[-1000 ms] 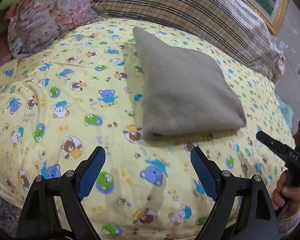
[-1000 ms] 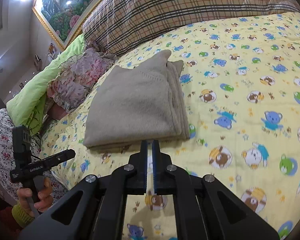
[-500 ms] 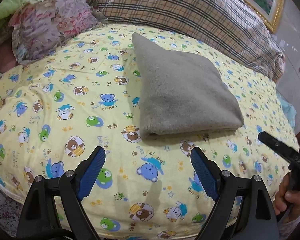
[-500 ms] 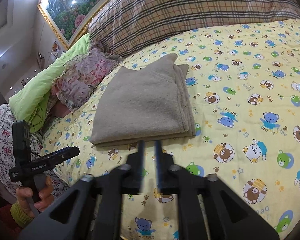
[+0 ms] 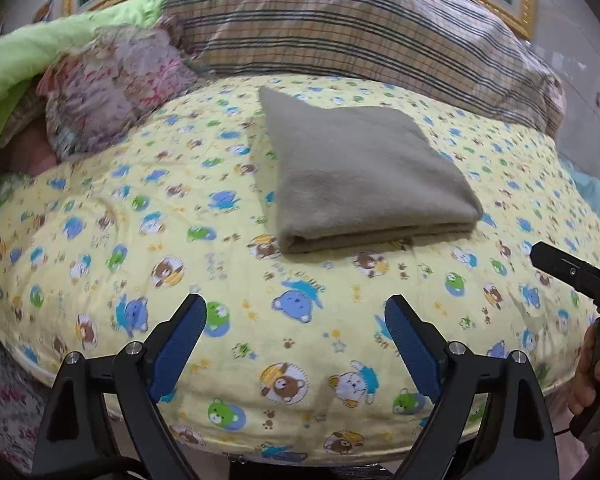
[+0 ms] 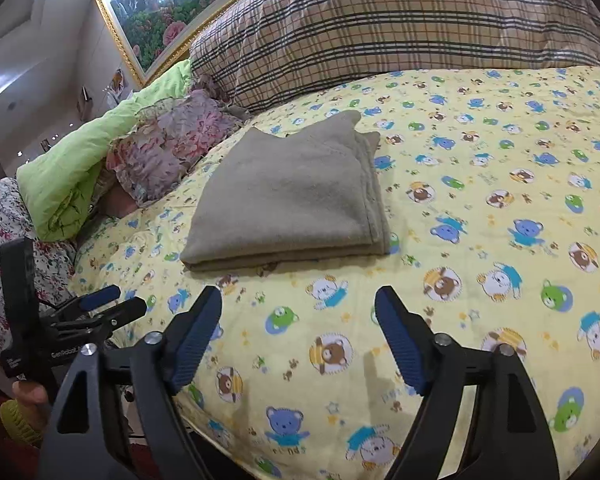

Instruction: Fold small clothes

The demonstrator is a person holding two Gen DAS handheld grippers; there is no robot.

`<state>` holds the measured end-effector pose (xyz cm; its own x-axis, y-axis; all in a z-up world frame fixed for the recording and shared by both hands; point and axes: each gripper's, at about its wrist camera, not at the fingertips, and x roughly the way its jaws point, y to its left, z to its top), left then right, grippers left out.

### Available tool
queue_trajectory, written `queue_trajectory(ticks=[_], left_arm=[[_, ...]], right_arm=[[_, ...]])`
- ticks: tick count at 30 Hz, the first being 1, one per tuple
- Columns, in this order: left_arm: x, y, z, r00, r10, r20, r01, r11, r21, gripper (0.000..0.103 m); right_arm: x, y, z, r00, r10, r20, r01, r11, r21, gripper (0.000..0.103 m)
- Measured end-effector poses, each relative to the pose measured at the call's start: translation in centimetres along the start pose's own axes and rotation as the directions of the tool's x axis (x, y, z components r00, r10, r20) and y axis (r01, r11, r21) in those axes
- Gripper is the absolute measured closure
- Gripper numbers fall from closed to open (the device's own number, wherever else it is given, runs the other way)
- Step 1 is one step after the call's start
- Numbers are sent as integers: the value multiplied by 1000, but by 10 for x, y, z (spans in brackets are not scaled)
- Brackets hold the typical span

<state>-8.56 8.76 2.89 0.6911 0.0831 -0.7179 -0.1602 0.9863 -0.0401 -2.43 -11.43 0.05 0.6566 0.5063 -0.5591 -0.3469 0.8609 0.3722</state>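
A grey-brown cloth (image 5: 364,176) lies folded into a neat rectangle on the yellow bear-print bedspread (image 5: 140,240); it also shows in the right wrist view (image 6: 292,192). My left gripper (image 5: 296,320) is open and empty, hovering over the bedspread short of the cloth's near edge. My right gripper (image 6: 298,312) is open and empty, also short of the cloth. The right gripper shows at the right edge of the left wrist view (image 5: 572,276). The left gripper shows at the left of the right wrist view (image 6: 100,304).
A large plaid pillow (image 5: 360,24) lies behind the cloth. A floral pillow (image 5: 108,88) and a green quilt (image 5: 20,56) lie at the left. A framed painting (image 6: 172,4) hangs on the wall. The bed's front edge is just below both grippers.
My right gripper has opened from shut. Both grippers have drawn back and away from the folded cloth, which has not moved.
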Motion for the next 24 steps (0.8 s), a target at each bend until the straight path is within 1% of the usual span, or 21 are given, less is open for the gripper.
queue_trajectory(ticks=[2, 4, 7, 9, 11, 13, 15, 18, 20, 21, 22, 23, 24], left_arm=[[1, -8, 7, 1000, 16, 9, -17, 999, 47, 11], [-1, -14, 14, 1000, 12, 28, -13, 998, 68, 11], [-6, -12, 26, 997, -15, 72, 12, 999, 39, 11], [-12, -10, 30, 994, -14, 111, 11, 1000, 22, 11], [-20, -10, 31, 988, 24, 153, -28, 999, 25, 11], [-25, -12, 31, 983, 60, 174, -67, 997, 37, 11], [-27, -13, 29, 982, 78, 173, -86, 995, 40, 10], [-25, -13, 24, 987, 74, 139, -77, 997, 17, 8], [-21, -13, 20, 992, 66, 109, -66, 998, 1, 7], [-20, -13, 18, 993, 61, 96, -61, 998, -4, 7], [-16, -13, 16, 995, 53, 82, -53, 999, -8, 7], [-14, -14, 14, 996, 52, 75, -52, 999, -10, 7], [-11, -15, 13, 996, 52, 66, -51, 999, -11, 7]], right_arm=[[-2, 0, -2, 1000, -15, -3, 15, 1000, -1, 21], [-5, 4, -1, 999, -35, 1, 35, 999, -21, 17], [-16, 11, 3, 998, -56, 41, 59, 995, -79, 10], [-23, 18, 7, 994, -73, 79, 82, 989, -125, 3], [-30, 25, 12, 992, -68, 109, 86, 982, -171, 1], [-38, 29, 18, 988, -58, 143, 86, 975, -205, 1], [-40, 34, 22, 987, -40, 156, 74, 972, -223, 0], [-39, 37, 23, 985, -64, 162, 102, 966, -239, 0], [-40, 38, 20, 983, -55, 177, 98, 965, -245, 0], [-44, 37, 15, 974, -40, 223, 95, 966, -241, 0], [-48, 37, 12, 968, -32, 247, 92, 967, -236, 0], [-49, 36, 10, 967, -3, 254, 62, 972, -227, 0], [-46, 34, 11, 972, 22, 232, 29, 976, -215, 0]])
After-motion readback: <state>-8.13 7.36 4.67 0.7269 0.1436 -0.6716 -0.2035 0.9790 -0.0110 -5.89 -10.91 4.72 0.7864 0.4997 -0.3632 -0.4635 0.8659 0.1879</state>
